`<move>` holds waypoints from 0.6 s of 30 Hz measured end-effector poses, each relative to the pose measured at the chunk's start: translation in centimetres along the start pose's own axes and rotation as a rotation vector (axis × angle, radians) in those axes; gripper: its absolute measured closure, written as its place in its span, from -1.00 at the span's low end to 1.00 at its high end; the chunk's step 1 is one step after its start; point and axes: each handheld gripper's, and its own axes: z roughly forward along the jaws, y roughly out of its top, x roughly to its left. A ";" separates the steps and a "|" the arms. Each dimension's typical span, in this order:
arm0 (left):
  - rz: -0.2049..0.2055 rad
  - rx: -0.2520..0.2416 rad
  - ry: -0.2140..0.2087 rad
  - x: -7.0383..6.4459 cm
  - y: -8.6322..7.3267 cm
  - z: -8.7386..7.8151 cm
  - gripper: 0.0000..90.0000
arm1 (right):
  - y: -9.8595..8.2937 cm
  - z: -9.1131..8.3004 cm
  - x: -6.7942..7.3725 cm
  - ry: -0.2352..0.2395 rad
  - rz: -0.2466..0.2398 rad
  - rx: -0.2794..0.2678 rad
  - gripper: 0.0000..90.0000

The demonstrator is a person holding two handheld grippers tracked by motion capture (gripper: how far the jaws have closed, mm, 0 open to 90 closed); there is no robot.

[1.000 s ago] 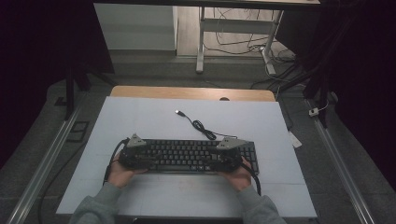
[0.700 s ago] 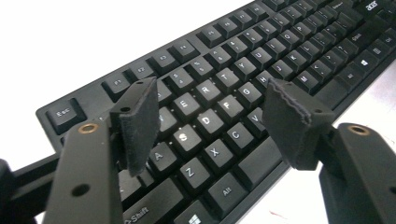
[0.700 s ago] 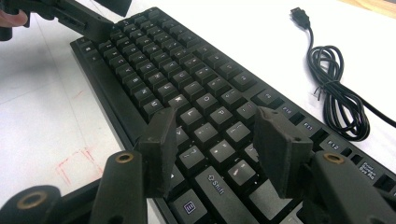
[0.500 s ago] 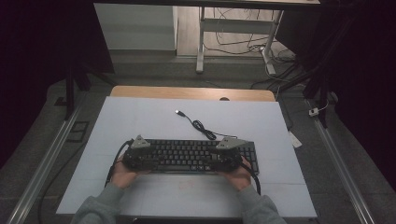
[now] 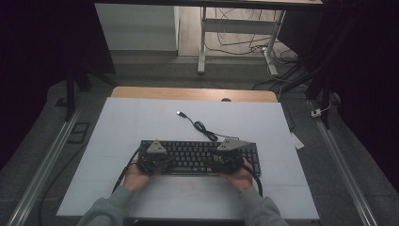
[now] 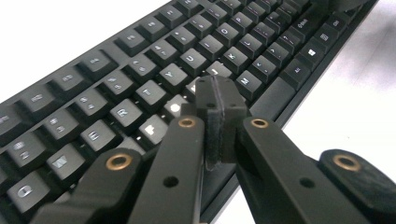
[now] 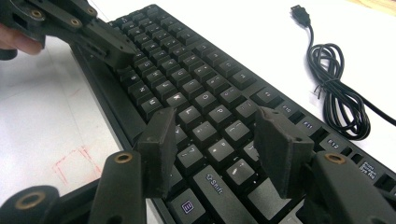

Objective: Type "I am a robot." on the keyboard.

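A black keyboard (image 5: 200, 154) lies on the white mat (image 5: 141, 117), near the person's edge. Its black cable (image 5: 207, 131) runs in a loose coil to a USB plug (image 5: 180, 113) lying free on the mat. My left gripper (image 6: 219, 95) is shut with nothing between its jaws; its tip hovers just over the letter keys (image 6: 154, 95) in the middle-left of the keyboard. My right gripper (image 7: 217, 133) is open above the keys near the right Shift key (image 7: 219, 186). The left gripper (image 7: 123, 53) also appears farther along the keyboard in the right gripper view.
Beyond the mat runs a wooden table edge (image 5: 188, 93). A metal rail (image 5: 42, 165) runs down the left of the table, with another at its right. Faint red marks (image 7: 77, 163) are drawn on the mat in front of the keyboard.
My left gripper has moved right along the keyboard, toward its middle. The right gripper and the keyboard have stayed about where they were.
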 end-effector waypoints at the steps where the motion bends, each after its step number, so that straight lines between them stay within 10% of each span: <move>1: 0.003 0.005 0.000 0.0 0.0 0.1 0.98 | 0.0 0.0 0.0 -0.003 -0.001 0.002 0.09; 18: 0.002 0.037 0.018 -0.3 -0.1 1.3 0.98 | -0.1 0.2 0.0 -0.002 -0.002 0.013 0.08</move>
